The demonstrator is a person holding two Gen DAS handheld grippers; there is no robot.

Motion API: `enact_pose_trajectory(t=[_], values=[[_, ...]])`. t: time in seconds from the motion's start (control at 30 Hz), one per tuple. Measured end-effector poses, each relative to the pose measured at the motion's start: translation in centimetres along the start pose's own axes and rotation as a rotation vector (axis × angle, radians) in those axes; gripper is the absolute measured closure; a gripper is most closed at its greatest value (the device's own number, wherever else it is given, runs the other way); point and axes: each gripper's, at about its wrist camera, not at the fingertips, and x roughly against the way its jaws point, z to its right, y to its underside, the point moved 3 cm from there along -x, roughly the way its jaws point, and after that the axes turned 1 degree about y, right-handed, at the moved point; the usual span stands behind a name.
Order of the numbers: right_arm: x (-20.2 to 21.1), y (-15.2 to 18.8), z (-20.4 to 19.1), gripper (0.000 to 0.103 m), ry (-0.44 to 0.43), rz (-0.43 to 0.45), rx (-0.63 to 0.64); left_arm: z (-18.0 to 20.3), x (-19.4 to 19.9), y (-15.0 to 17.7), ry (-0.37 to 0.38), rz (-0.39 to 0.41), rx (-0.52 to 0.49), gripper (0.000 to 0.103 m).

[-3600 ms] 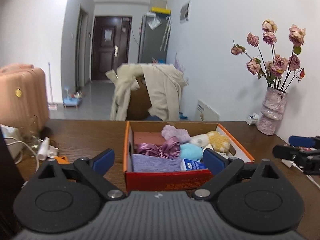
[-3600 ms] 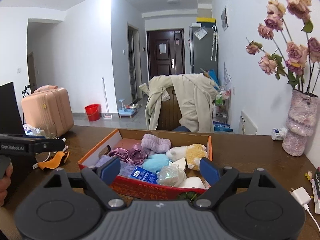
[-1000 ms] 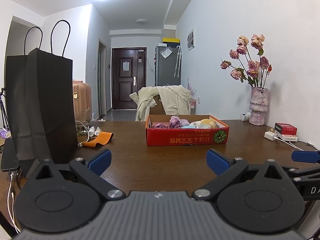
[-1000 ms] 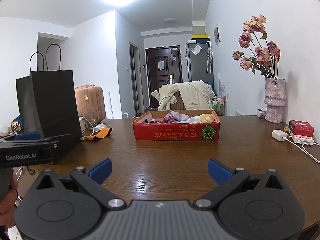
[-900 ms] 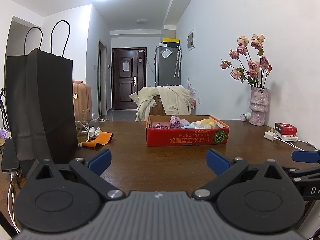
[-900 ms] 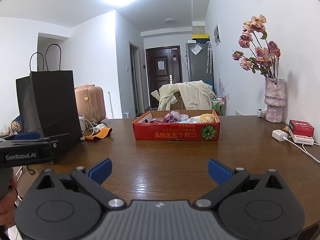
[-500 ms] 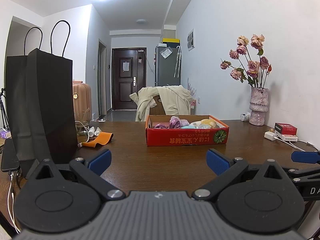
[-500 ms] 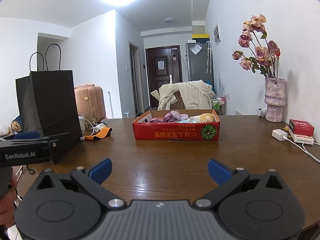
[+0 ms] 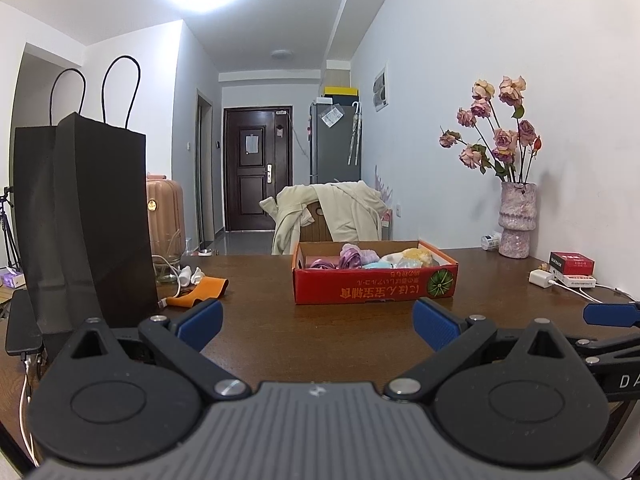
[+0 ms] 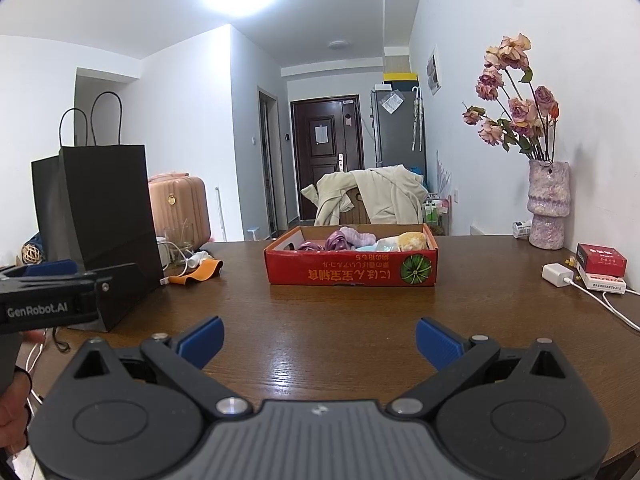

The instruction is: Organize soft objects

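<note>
A red cardboard box (image 9: 376,290) (image 10: 352,272) stands in the middle of the brown table, well ahead of both grippers. Soft things fill it: purple fabric (image 9: 352,255) (image 10: 340,239), a pale blue piece (image 9: 374,265) and a yellow plush (image 9: 416,255) (image 10: 412,239). My left gripper (image 9: 318,326) is open and holds nothing, low over the near table. My right gripper (image 10: 318,342) is open and holds nothing too. An orange soft strap (image 9: 200,293) (image 10: 198,273) lies left of the box.
A tall black paper bag (image 9: 86,216) (image 10: 96,212) stands at the left by white cables. At the right are a vase of dried roses (image 9: 516,220) (image 10: 548,208), a red packet (image 10: 602,258) and a white charger (image 10: 556,271). A chair with a cream coat stands behind the table.
Since 3.6 s ago both grippers have pulled far back from the box, which now stands small and distant. Over the last second nothing has moved.
</note>
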Motion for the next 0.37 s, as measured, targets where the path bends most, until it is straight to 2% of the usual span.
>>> enact_pose_trajectory(t=[0.37], values=[[0.35, -0.06, -0.03, 0.0, -0.004, 0.009, 0.0, -0.05, 0.1, 0.04, 0.003, 0.013, 0.005, 0.0]])
